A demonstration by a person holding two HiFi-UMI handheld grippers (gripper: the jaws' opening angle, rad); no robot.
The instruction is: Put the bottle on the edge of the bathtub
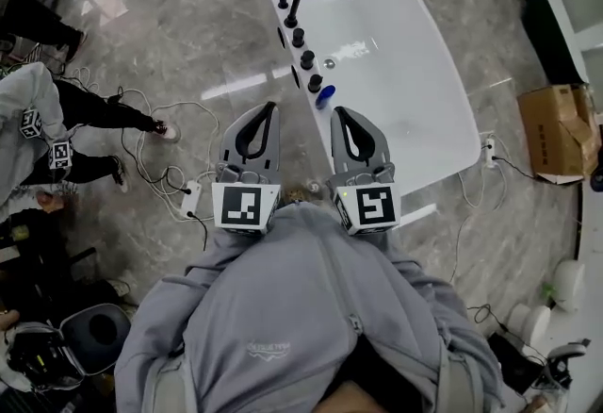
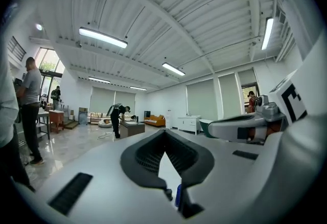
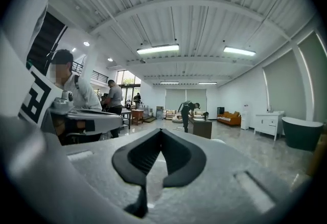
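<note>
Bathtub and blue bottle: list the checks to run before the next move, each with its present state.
1. Left gripper empty: ok, jaws together with nothing between them.
2. Right gripper empty: ok, jaws together with nothing between them.
3. Jaws open enough for a grasp: not ok, both grippers are shut.
4. Blue bottle located: ok, beside the nearest black knob.
5. Bottle resting on the bathtub edge: cannot tell; it may sit on the rim or just inside it.
</note>
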